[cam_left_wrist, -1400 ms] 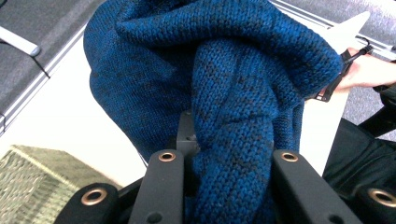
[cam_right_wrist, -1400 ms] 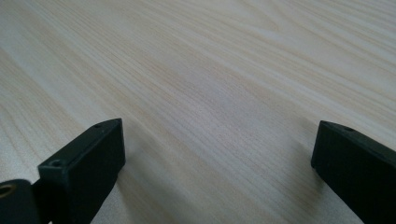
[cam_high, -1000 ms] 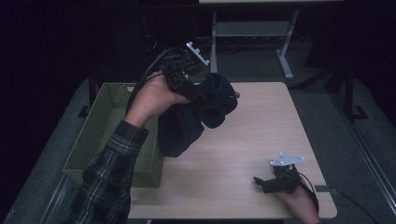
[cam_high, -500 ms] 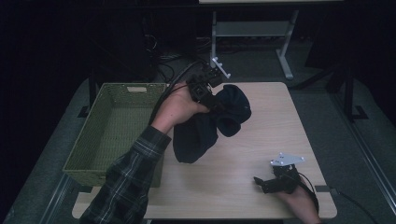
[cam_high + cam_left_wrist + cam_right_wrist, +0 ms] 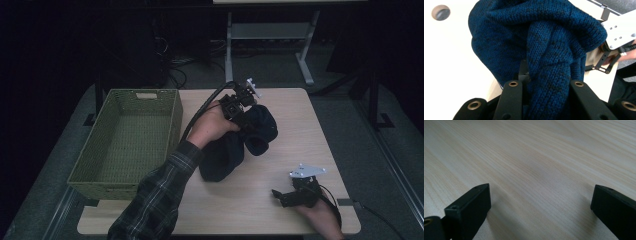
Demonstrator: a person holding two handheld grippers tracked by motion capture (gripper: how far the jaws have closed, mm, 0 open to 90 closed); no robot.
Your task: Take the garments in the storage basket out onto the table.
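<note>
My left gripper (image 5: 243, 111) is shut on a dark blue knitted garment (image 5: 232, 150), which hangs in a bunch from the jaws and rests on the wooden table (image 5: 300, 125) near its middle. In the left gripper view a thick fold of the garment (image 5: 549, 57) is squeezed between the two black jaws of that gripper (image 5: 546, 85). My right gripper (image 5: 286, 197) lies low at the table's front right, open, well apart from the garment. Its own view has the gripper (image 5: 540, 197) with jaws wide over bare wood (image 5: 536, 162), nothing between them.
A green woven basket (image 5: 172, 125) with nothing in it stands on the left part of the table, its right wall close to my left forearm. Beyond the table's far edge stand a white frame (image 5: 270, 32) and cables on the floor.
My left gripper has carried the garment down and to the right, away from the basket's edge, so the cloth now rests on the table. The right gripper has not moved.
</note>
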